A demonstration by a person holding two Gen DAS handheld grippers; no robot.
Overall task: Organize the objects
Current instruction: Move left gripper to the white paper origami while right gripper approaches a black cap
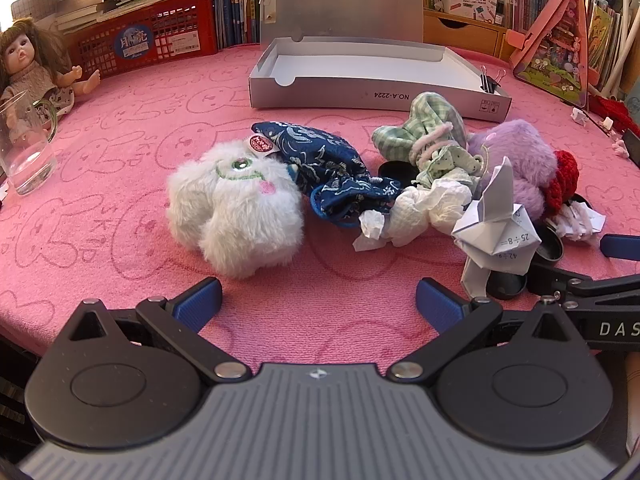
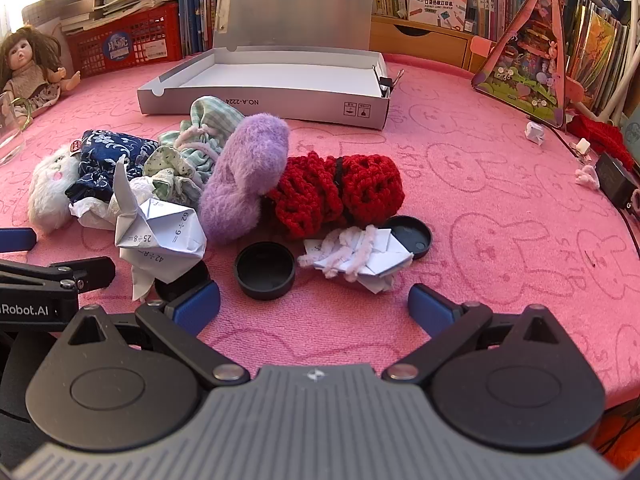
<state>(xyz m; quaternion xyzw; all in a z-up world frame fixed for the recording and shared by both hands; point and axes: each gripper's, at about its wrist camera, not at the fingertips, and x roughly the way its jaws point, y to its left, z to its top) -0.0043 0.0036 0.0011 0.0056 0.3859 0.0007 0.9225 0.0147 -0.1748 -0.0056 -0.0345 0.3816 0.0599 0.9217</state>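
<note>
I am looking along both grippers at a pink surface (image 1: 120, 184) printed with rabbit outlines. My left gripper (image 1: 318, 300) hangs low at the near edge with its jaws released, nothing between them; my right gripper (image 2: 314, 304) sits the same way, jaws released and empty. A heap of small things lies across the middle, and behind it, at the far side, stands an open grey cardboard box (image 1: 376, 96) with its lid raised and its tray bare. The left view gives me the white plush toy (image 1: 236, 208) in full, just ahead of the left jaws, touching a dark blue patterned cloth pouch (image 1: 332, 168) to its right; then crumpled white paper (image 1: 416, 212), a green checked fabric bundle (image 1: 428, 128) and a folded paper figure (image 1: 496, 232) with sums written on it. In that view the purple plush (image 1: 516, 156) is partly hidden and the red crochet piece (image 1: 564, 180) only peeps out. The right view opens them up: the red crochet piece (image 2: 344, 196) lies full length against the purple plush (image 2: 248, 176), with two black round lids (image 2: 266, 270) and a folded paper wrapped with a fuzzy pipe cleaner (image 2: 356, 258) near the right jaws. Only the left view shows the whole clear glass mug (image 1: 26, 148) at far left, beside a doll (image 1: 30, 64). Both show a red crate (image 1: 152, 36) and books along the back.
</note>
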